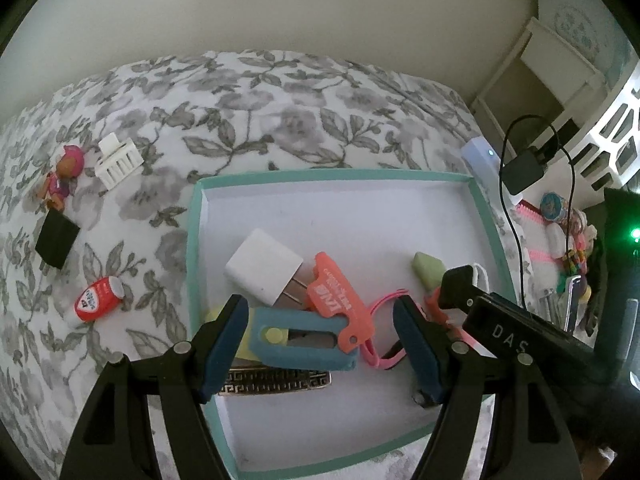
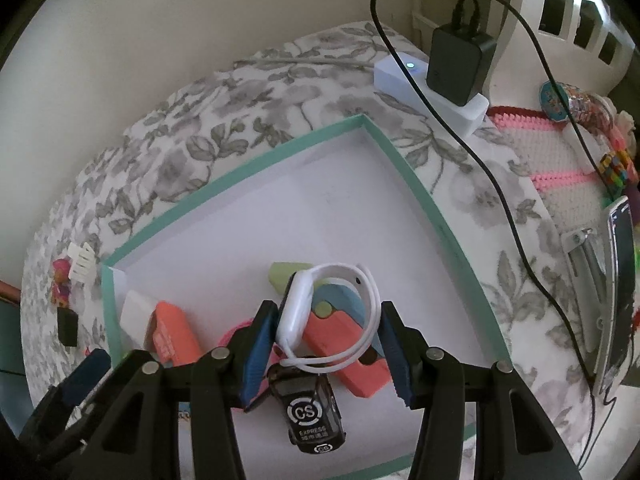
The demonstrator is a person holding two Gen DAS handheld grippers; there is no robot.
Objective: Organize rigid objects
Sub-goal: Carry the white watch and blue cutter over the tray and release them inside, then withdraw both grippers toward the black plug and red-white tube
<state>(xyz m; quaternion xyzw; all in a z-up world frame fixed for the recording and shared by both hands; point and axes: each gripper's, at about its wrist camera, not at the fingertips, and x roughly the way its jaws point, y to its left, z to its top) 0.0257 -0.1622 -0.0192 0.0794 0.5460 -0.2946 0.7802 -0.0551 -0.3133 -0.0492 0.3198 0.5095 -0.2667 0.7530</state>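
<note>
Floral bedspread (image 1: 280, 92) against plain wall (image 1: 280, 4); teal-rimmed box (image 1: 192, 240) on it. Left gripper (image 1: 320, 344) spread, empty; right gripper (image 2: 326, 350) seemingly pinching white watch (image 2: 296, 308).

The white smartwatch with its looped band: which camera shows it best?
The right wrist view: the white smartwatch fills the middle, between that hand's tongs, in the teal-rimmed box. The left wrist view shows only a sliver of band behind the other tool.

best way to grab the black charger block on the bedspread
Grip the black charger block across its two flat side faces, coming straight down from above. It lies flat on the bedspread with open space around it, prongs pointing toward the camera, so avoid that end.
</note>
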